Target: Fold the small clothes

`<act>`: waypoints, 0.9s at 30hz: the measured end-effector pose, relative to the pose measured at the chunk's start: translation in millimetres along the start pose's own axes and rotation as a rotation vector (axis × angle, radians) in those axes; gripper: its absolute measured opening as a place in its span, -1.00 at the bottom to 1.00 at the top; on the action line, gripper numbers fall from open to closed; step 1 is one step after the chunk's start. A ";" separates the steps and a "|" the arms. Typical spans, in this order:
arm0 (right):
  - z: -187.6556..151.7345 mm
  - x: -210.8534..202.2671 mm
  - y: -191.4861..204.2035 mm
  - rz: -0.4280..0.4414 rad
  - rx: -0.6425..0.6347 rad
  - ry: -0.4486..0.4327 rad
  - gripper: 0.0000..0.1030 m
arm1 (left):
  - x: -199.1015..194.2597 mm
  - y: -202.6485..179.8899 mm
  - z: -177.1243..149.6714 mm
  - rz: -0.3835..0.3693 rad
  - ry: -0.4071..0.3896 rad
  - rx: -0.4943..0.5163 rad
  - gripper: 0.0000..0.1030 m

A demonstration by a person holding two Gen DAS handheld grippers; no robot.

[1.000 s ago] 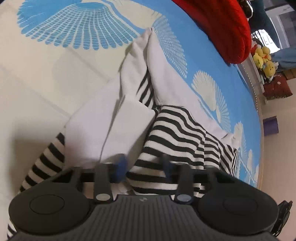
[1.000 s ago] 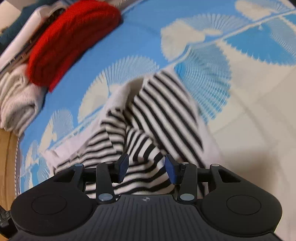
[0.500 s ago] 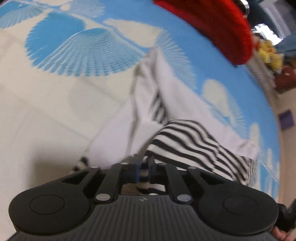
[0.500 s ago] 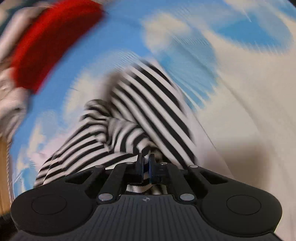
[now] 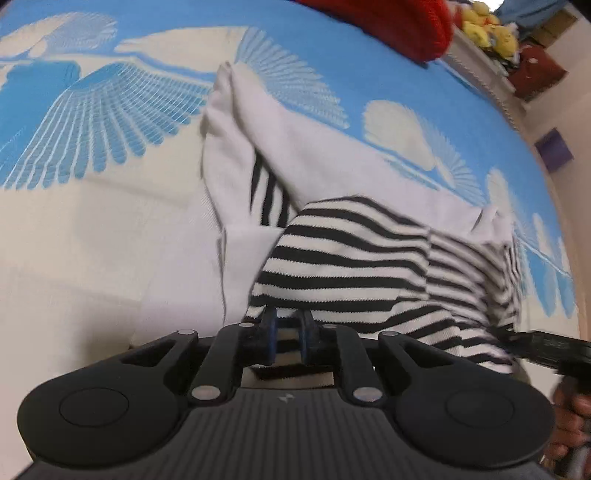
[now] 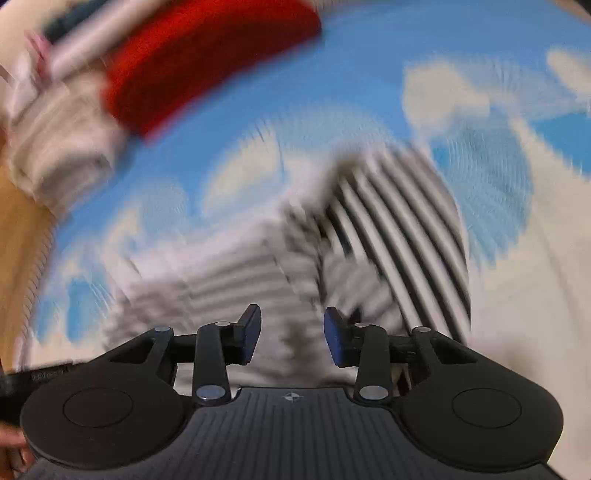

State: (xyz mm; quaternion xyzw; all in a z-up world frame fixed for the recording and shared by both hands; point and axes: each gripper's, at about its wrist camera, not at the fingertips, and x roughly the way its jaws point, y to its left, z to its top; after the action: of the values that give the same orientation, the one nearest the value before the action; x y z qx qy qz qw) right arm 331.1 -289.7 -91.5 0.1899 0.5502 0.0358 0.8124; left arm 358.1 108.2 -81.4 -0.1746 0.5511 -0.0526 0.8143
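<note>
On the blue shell-print bed [image 5: 369, 66], the striped top [image 5: 362, 251] lay crumpled; your left tool [image 5: 287, 334] pinched its near edge, while your right tool [image 6: 291, 334] had just been opening, released above it.

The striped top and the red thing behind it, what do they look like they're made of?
Striped top: soft matte knit, probably cotton jersey; it drapes and creases, with a plain white inner face. Red thing: thicker, fuzzy fabric, perhaps chunky wool or acrylic knit; its faintly ribbed surface suggests so, but blur leaves it open.
</note>
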 end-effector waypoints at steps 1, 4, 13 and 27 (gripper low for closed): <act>-1.7 7.7 -8.2 -0.025 0.019 0.020 -0.43 | -5.6 -2.9 1.0 -0.008 -0.012 0.020 -0.74; 4.9 -6.8 -11.8 0.018 0.040 -0.030 -0.42 | -22.1 -13.1 -2.4 -0.078 -0.057 0.082 -0.66; -34.9 -31.2 -29.8 0.009 0.049 -0.010 -0.70 | -60.2 -27.5 -53.5 -0.004 -0.080 0.164 -0.55; -189.9 -215.5 -37.7 -0.030 -0.058 -0.382 -0.22 | -172.5 -12.3 -252.4 0.157 -0.209 0.006 -0.53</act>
State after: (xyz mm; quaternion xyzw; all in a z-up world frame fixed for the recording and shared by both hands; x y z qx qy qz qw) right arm 68.6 -331.0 23.8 0.1614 0.3873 0.0031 0.9077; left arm 61.5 87.5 -9.2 -0.1328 0.4752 0.0282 0.8693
